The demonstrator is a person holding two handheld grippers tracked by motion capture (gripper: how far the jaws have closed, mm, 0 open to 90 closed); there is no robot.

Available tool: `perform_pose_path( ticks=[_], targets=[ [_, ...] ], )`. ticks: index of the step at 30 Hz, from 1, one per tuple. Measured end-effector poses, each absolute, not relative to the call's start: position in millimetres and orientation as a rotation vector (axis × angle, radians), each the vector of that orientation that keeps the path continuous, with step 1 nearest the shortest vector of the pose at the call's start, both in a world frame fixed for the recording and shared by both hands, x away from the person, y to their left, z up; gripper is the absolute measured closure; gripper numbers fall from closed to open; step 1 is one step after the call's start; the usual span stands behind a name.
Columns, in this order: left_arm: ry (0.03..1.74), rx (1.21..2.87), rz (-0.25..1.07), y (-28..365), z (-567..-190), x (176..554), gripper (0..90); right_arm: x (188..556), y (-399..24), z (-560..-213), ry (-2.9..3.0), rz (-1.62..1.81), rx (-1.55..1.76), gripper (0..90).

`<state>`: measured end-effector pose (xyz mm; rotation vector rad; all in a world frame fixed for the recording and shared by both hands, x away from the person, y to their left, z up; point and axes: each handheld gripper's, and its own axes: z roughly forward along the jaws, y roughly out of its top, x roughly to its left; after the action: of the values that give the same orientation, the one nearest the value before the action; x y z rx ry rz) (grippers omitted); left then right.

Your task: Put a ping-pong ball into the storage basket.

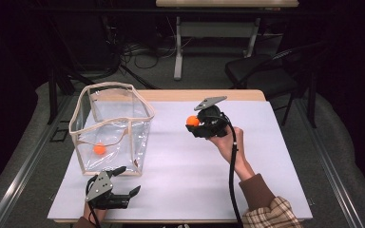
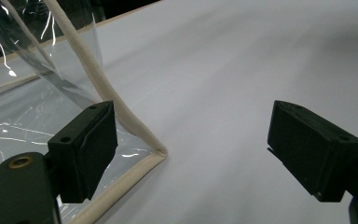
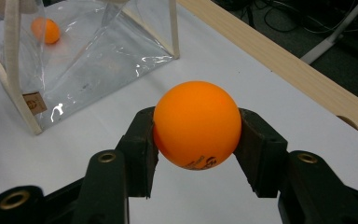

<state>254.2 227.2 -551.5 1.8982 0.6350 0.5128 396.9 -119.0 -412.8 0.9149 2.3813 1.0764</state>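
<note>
Dark room behind, with a chair (image 1: 261,71), a second desk's legs (image 1: 178,47) and cables on the floor (image 1: 142,59). Your worktop (image 1: 195,166) is covered in white, its wooden edge showing at the far side. Biggest thing on it is the clear bag (image 1: 111,126) with cream trim, standing open at the left. One orange ball inside (image 1: 100,149) lies on the bag's floor, near the front wall.

Your right tool (image 1: 193,122) is up over the middle of the worktop, well apart from the bag, jaws pinched on a second orange ball (image 3: 197,124). Pads press it on both sides, and the ball is clear of the surface. Open white worktop lies between it and the bag.

Your left tool (image 1: 123,180) sits low at the near edge, jaws spread wide, gripping nothing. In the left gripper view one pad (image 2: 91,147) is just beside the bag's front bottom corner; I can't tell whether it touches. The other pad (image 2: 310,149) hangs over bare worktop.
</note>
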Motion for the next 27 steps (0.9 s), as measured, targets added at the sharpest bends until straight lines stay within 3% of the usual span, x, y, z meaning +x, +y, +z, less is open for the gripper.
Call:
perform_pose_path(
  ticks=[27],
  targets=[
    [0.636,1.895,0.513,227,-551,254,15.9,407,-101,-404,2.397,1.064,0.882,51.7]
  ],
)
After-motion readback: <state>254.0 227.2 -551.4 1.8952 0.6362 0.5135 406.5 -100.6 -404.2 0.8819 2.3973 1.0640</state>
